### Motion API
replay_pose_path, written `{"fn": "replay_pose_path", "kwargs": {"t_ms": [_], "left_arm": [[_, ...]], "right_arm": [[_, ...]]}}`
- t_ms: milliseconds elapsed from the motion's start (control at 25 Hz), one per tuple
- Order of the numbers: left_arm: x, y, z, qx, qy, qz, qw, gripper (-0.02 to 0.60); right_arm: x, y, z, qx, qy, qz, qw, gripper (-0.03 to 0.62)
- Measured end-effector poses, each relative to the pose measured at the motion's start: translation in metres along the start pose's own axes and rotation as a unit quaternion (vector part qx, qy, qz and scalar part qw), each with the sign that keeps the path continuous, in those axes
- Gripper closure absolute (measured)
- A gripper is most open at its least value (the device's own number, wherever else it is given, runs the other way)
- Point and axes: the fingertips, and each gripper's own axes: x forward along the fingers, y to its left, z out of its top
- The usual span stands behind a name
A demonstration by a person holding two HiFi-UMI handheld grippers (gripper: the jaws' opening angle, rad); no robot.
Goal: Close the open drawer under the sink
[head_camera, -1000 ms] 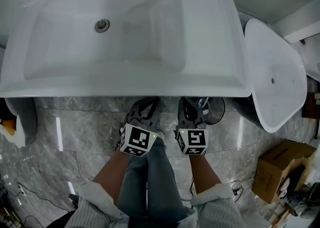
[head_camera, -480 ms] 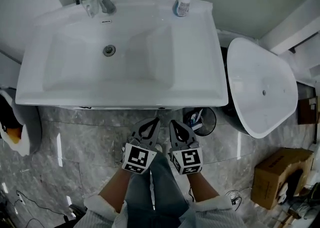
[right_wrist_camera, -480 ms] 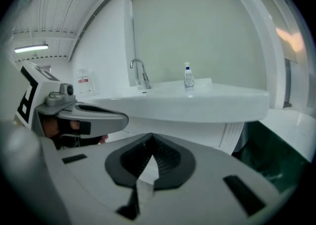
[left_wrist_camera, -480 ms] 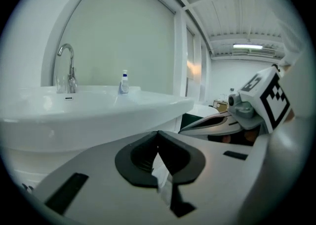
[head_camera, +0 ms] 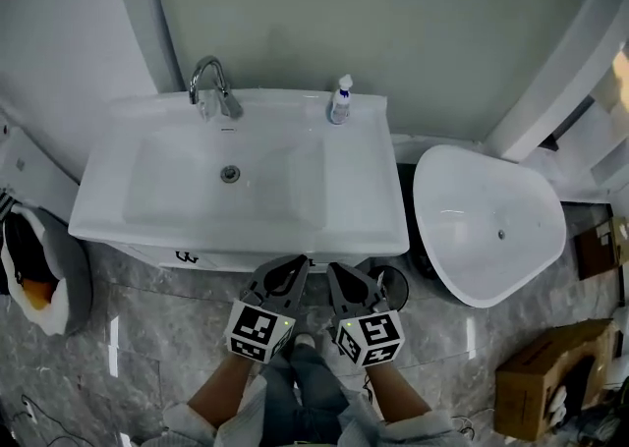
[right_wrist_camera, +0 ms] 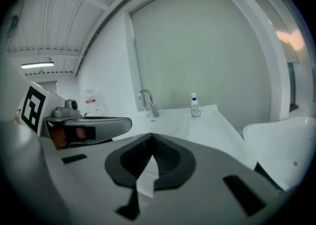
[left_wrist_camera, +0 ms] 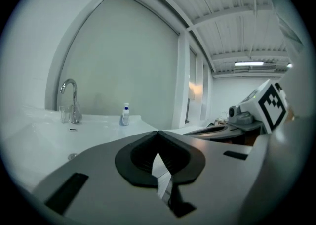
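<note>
Fingers [left_wrist_camera: 138,159] clenched tip to tip, empty, on left gripper [head_camera: 301,260] and right gripper [head_camera: 330,266]. Both hover side by side just before white rectangular ceramic sink [head_camera: 147,229], above grey marble floor [head_camera: 167,337].

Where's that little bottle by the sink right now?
In the head view the bottle stands upright on the back rim of the sink, to the right of the tap and close to the wall.
</note>
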Motion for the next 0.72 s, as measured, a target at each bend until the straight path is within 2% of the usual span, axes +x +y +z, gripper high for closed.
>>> {"fn": "replay_pose_path", "kwargs": {"t_ms": [200, 320, 520, 720], "left_arm": [[-0.019, -0.011, 0.072, 0.001, -0.041, -0.001, 0.9992, 0.566], [-0.039, -0.021, 0.102, -0.001, -0.065, 0.000, 0.9979, 0.566], [-0.064, -0.037, 0.127, -0.006, -0.087, -0.011, 0.9962, 0.566], [-0.073, -0.049, 0.130, -0.005, -0.088, -0.017, 0.9960, 0.566]], "right_arm": [[-0.021, 0.015, 0.064, -0.013, -0.046, 0.030, 0.998, 0.583], [-0.036, 0.027, 0.086, -0.029, -0.060, 0.045, 0.997, 0.583], [-0.052, 0.047, 0.106, -0.060, -0.061, 0.069, 0.994, 0.583], [-0.063, 0.058, 0.115, -0.055, -0.062, 0.091, 0.992, 0.585]]}}
